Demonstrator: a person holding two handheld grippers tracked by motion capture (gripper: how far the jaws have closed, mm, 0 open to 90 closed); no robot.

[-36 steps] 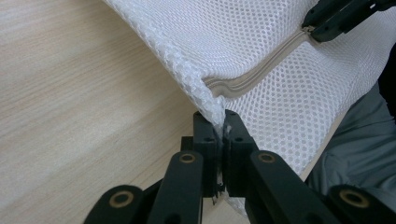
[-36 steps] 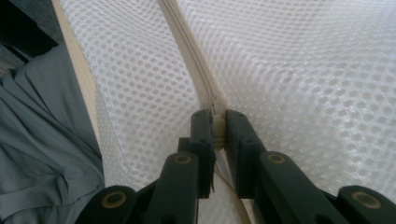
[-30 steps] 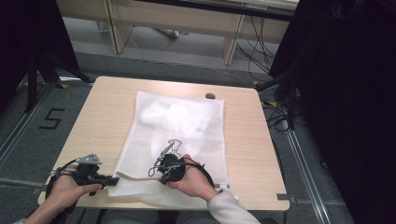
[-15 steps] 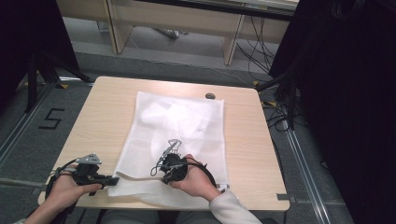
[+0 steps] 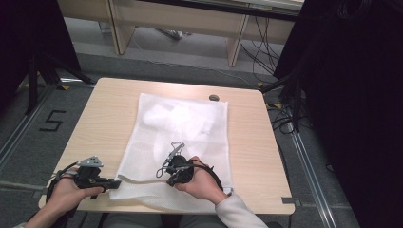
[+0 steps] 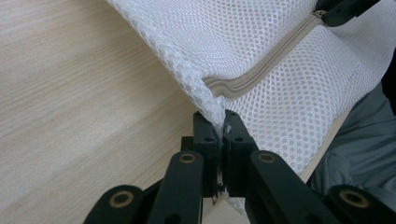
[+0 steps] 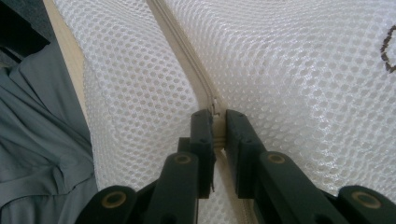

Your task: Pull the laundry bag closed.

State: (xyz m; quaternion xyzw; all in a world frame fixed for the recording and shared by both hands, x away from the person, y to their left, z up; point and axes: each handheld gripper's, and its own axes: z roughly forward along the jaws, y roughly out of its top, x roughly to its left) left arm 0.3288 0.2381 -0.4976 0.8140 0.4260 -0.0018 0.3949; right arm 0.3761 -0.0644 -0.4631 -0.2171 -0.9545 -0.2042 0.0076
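At the near edge of the table: both grippers sit low over a white mesh bag.
Left gripper (image 6: 218, 122): jaws pinched together on the near left corner of the mesh bag (image 5: 183, 128), right where the end of the zipper (image 6: 261, 77) meets the bag's edge; in the high view this gripper (image 5: 115, 181) lies level, jaws pointing toward the bag.
Left hand (image 5: 71, 190): wrapped around the gripper body at the table's near left corner.
Right gripper (image 7: 215, 116): jaws clamped on the zipper track, with the small metal slider just at the fingertips; in the high view it (image 5: 173, 175) rests on top of the bag's near part.
Right hand (image 5: 202, 183): on the bag, sleeve running off the bottom edge.
Mesh bag: spread flat across the middle of the table (image 5: 100, 118), its near edge folded and reaching the table's rim; something white and bunched lies inside its far half.
Zipper: runs along the bag's near side between the two grippers.
Beyond: a small dark round disc (image 5: 214, 98) near the table's far edge, just past the bag's far right corner.
Floor: a number five (image 5: 51, 121) marked left of the table.
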